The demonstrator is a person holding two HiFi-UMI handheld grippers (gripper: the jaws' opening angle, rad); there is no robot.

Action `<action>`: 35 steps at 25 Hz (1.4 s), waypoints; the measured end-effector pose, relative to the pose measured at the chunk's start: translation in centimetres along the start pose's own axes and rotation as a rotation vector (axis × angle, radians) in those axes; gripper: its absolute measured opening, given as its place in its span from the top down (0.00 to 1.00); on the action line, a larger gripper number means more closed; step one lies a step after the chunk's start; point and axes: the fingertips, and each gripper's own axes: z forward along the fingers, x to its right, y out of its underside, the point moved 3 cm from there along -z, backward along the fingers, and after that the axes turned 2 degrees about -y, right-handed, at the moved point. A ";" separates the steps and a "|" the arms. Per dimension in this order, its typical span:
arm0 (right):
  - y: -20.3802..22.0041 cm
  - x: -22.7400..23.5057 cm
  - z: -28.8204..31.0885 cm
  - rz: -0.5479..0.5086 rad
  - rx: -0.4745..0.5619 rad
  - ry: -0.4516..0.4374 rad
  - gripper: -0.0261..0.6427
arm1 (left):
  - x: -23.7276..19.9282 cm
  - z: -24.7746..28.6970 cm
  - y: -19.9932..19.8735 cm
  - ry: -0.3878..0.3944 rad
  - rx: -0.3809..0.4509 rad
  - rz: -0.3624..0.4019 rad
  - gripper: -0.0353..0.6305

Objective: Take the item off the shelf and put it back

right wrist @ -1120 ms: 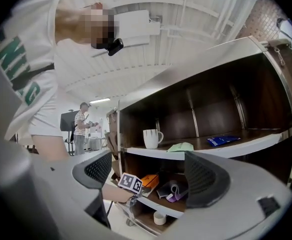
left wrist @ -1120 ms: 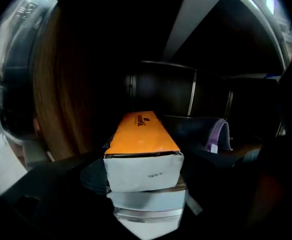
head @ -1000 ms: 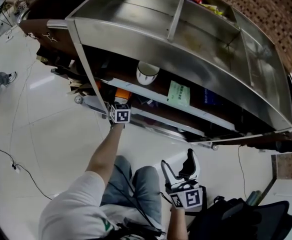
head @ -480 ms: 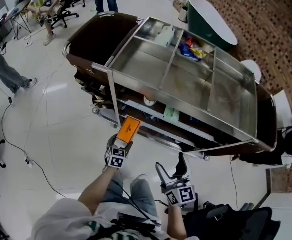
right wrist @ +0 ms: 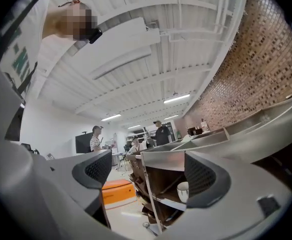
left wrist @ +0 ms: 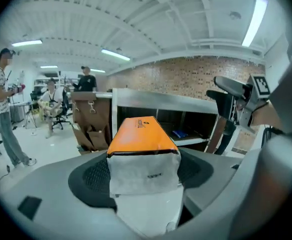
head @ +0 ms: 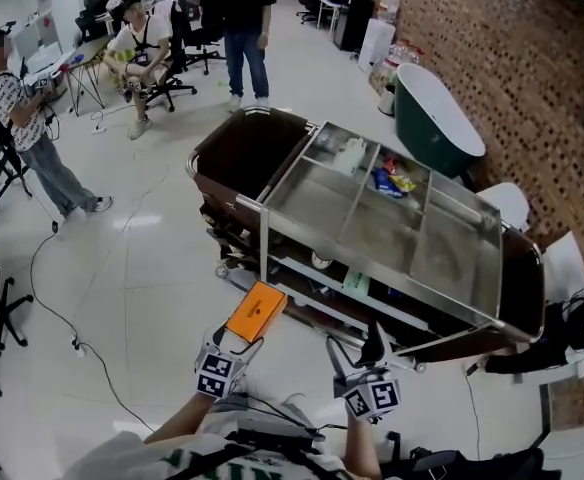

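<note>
An orange box (head: 256, 311) with a white end (left wrist: 144, 173) is clamped between the jaws of my left gripper (head: 235, 342), held out in front of the steel cart (head: 392, 230) and clear of its lower shelf (head: 312, 286). In the left gripper view the box's orange top (left wrist: 141, 133) points toward the cart's shelves. My right gripper (head: 357, 350) stands open and empty to the right, just below the cart's front edge. In the right gripper view the orange box (right wrist: 118, 193) shows between my right gripper's (right wrist: 148, 176) spread jaws but far beyond them.
The cart's top tray holds snack packets (head: 389, 179). A white cup (right wrist: 182, 190) and a green packet (head: 354, 284) sit on the lower shelf. Several people (head: 244, 18) stand or sit at the far left. A green tub (head: 435, 126) stands behind the cart. Cables (head: 62, 313) cross the floor.
My left gripper has drawn the orange box out of the lower shelf and back toward me. The head view has pulled back and up, now showing the whole cart and room.
</note>
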 end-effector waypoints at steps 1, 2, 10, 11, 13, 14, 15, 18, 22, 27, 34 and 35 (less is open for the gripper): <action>-0.5 -0.2 0.4 -0.006 0.012 -0.009 0.27 | -0.5 -0.8 -1.1 -0.004 0.024 0.007 0.41; -0.9 -0.4 0.8 -0.013 0.025 -0.015 0.27 | -0.9 -1.5 -2.2 -0.013 0.050 0.016 0.41; -3.5 -0.9 3.0 -0.041 0.096 -0.024 0.27 | -2.2 -5.0 -8.3 -0.022 0.153 0.089 0.41; -3.7 -0.9 3.1 -0.046 0.101 -0.023 0.27 | -2.3 -5.1 -8.5 -0.019 0.158 0.090 0.41; -4.0 -0.7 3.1 -0.049 0.106 -0.014 0.27 | -2.4 -5.0 -8.6 -0.022 0.166 0.095 0.41; -4.0 -0.5 3.0 -0.048 0.107 -0.009 0.27 | -2.5 -4.9 -8.5 -0.025 0.170 0.097 0.41; -4.0 -0.3 3.0 -0.047 0.106 -0.005 0.27 | -2.5 -4.8 -8.6 -0.026 0.174 0.098 0.41; -3.9 -0.1 2.9 -0.048 0.104 0.001 0.27 | -2.0 -4.8 -9.1 -0.017 0.188 0.106 0.41; -3.9 0.1 2.8 -0.045 0.105 0.005 0.27 | -1.7 -4.5 -9.0 -0.008 0.187 0.099 0.41; -3.7 0.5 2.4 -0.050 0.094 0.009 0.27 | -1.4 -3.8 -8.3 -0.007 0.172 0.089 0.41; -3.7 1.3 1.0 -0.054 0.082 0.045 0.27 | -0.7 -2.5 -6.8 0.012 0.137 0.087 0.41; -3.7 1.3 0.6 -0.054 0.078 0.052 0.27 | -0.5 -2.3 -6.6 0.015 0.131 0.086 0.41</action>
